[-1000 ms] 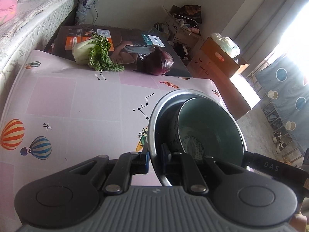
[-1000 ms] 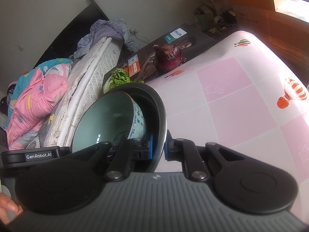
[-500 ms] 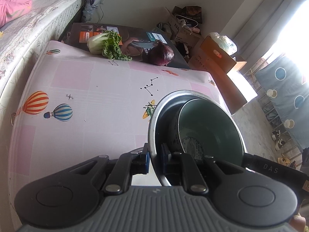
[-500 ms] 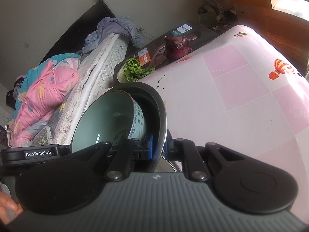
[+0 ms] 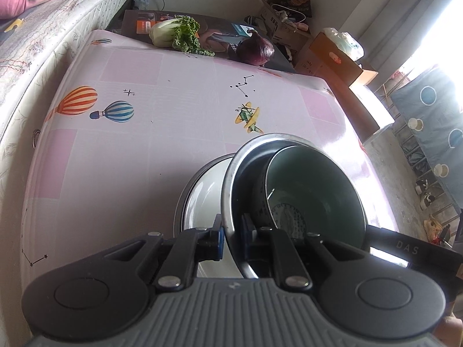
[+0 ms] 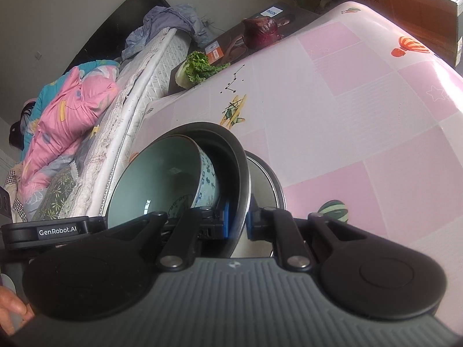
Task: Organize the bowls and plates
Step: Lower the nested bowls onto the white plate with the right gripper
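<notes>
A steel bowl (image 5: 231,190) hangs tilted above the pink tablecloth, with a pale green ceramic bowl (image 5: 315,196) nested inside it. My left gripper (image 5: 233,231) is shut on the steel rim at one side. My right gripper (image 6: 238,222) is shut on the opposite rim of the steel bowl (image 6: 241,170). The ceramic bowl (image 6: 162,185) shows blue patterning on its outer wall. Just beneath the steel bowl lies a white plate (image 5: 202,199) with a dark rim, also seen in the right wrist view as the plate (image 6: 270,185). Whether bowl and plate touch I cannot tell.
A leafy cabbage (image 5: 176,33) and a red onion (image 5: 256,50) rest on a dark box (image 5: 136,23) at the table's far edge. A mattress (image 5: 43,37) runs along the left side. Cardboard boxes (image 5: 332,60) stand beyond the far right corner.
Both grippers have carried the nested bowls back across the table, away from the cabbage and onion. The white plate has come into view underneath.
</notes>
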